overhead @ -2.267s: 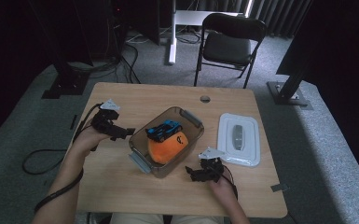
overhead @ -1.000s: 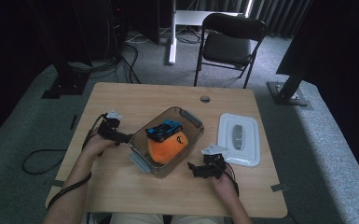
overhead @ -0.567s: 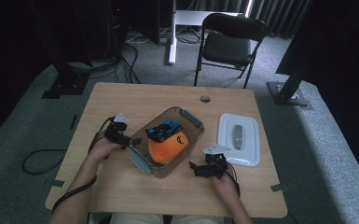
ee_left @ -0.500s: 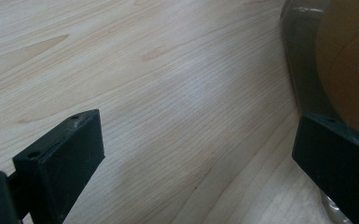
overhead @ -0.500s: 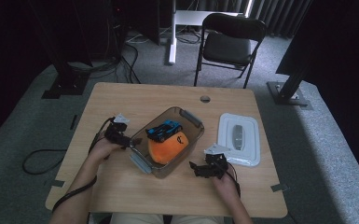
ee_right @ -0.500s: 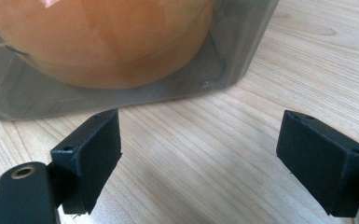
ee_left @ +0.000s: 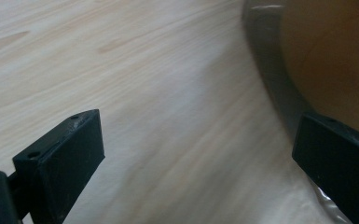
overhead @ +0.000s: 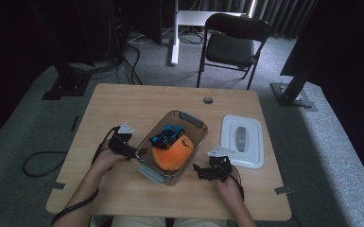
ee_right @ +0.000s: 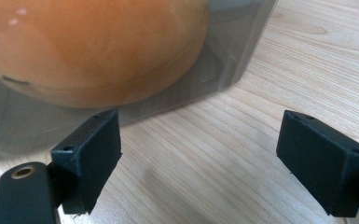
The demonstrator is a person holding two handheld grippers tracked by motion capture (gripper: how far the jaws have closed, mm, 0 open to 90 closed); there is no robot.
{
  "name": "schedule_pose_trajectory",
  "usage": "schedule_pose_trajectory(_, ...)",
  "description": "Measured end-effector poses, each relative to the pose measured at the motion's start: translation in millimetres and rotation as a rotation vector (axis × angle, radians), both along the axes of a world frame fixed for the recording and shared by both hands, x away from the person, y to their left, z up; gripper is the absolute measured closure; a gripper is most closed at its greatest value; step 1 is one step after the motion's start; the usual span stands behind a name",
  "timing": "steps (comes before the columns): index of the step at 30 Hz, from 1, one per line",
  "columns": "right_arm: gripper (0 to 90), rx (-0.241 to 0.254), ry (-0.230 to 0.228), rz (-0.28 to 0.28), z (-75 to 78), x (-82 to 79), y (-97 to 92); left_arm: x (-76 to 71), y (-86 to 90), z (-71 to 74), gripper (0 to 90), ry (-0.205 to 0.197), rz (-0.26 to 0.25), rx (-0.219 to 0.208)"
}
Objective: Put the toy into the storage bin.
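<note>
Your left gripper (overhead: 139, 152) sits at the left long wall of the clear smoke-grey plastic bin (overhead: 196, 142), jaws spread wide, holding nothing. In the left gripper view (ee_left: 193, 163) bare wood lies between the jaws; the bin's rounded wall curves in just ahead of one jaw, close to it, contact not resolvable. The view is motion-blurred.

Your right gripper (overhead: 199, 171) sits off the near right corner of the bin, jaws also spread wide and empty. In the right gripper view (ee_right: 198, 156) the bin wall stands just ahead of the jaws, apart from both, with table grain between them.

Contents of bin: round orange plush ball (overhead: 170, 155), pressed against the wall that faces your right gripper (ee_right: 88, 46); small blue and black toy car (overhead: 166, 135) beyond it, toward the far end.

The bin lies slantwise on the light wooden table (overhead: 123, 104), between your two grippers. White rectangular plastic lid (overhead: 242, 140) lies flat just beyond your right gripper, on its outer side, apart from the bin.
</note>
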State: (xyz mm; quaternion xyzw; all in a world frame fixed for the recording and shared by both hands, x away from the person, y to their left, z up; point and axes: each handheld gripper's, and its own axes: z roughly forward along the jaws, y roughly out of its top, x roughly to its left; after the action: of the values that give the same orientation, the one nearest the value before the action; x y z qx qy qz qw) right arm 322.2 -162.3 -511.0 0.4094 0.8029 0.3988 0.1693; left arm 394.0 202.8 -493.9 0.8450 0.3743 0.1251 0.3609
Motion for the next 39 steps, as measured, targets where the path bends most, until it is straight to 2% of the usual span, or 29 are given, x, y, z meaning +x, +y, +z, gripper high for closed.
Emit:
schedule_pose_trajectory(3,13.5,-0.002,-0.004,-0.004,0.4,-1.2,-0.6,-6.2,-4.3,-0.7,2.8,-0.002,-0.007,-0.007)
schedule_pose_trajectory(10,13.5,-0.005,-0.005,-0.022,0.6,-1.8,-3.3,-18.7,-16.0,2.2,2.8,-0.03,-0.04,0.017)
schedule_pose_trajectory(12,13.5,-0.009,-0.01,-0.03,1.0,-2.7,-5.3,-22.5,-19.5,2.3,2.8,-0.035,-0.046,0.012)
schedule_pose_trajectory(17,13.5,-0.025,-0.017,-0.039,2.0,-6.8,-10.8,-28.5,-24.7,1.9,2.8,-0.042,-0.022,0.017)
schedule_pose_trajectory(19,13.5,-0.047,-0.032,-0.05,4.1,-9.4,-13.8,-30.5,-25.7,1.6,2.8,-0.047,-0.013,0.016)
schedule_pose_trajectory(21,13.5,-0.048,-0.05,-0.064,7.8,-11.0,-20.4,-32.7,-26.8,1.4,2.8,-0.05,-0.008,0.017)
schedule_pose_trajectory(24,14.0,-0.031,-0.077,-0.105,14.4,-10.9,-34.7,-34.9,-28.2,1.0,2.8,-0.052,-0.011,0.016)
schedule_pose_trajectory(27,14.0,-0.039,-0.076,-0.161,18.7,-8.2,-50.8,-38.0,-30.9,1.0,2.8,-0.055,-0.014,0.018)
schedule_pose_trajectory(34,13.9,0.017,-0.07,-0.288,24.7,-5.8,-85.3,-47.7,-40.6,-0.1,2.8,-0.06,-0.038,0.031)
schedule_pose_trajectory(37,13.8,0.018,-0.08,-0.332,24.7,-2.8,-96.6,-52.6,-44.9,-0.1,2.8,-0.063,-0.052,0.034)
schedule_pose_trajectory(39,13.9,0.016,-0.065,-0.375,24.9,-0.2,-102.7,-55.7,-47.7,-0.2,2.8,-0.067,-0.062,0.033)
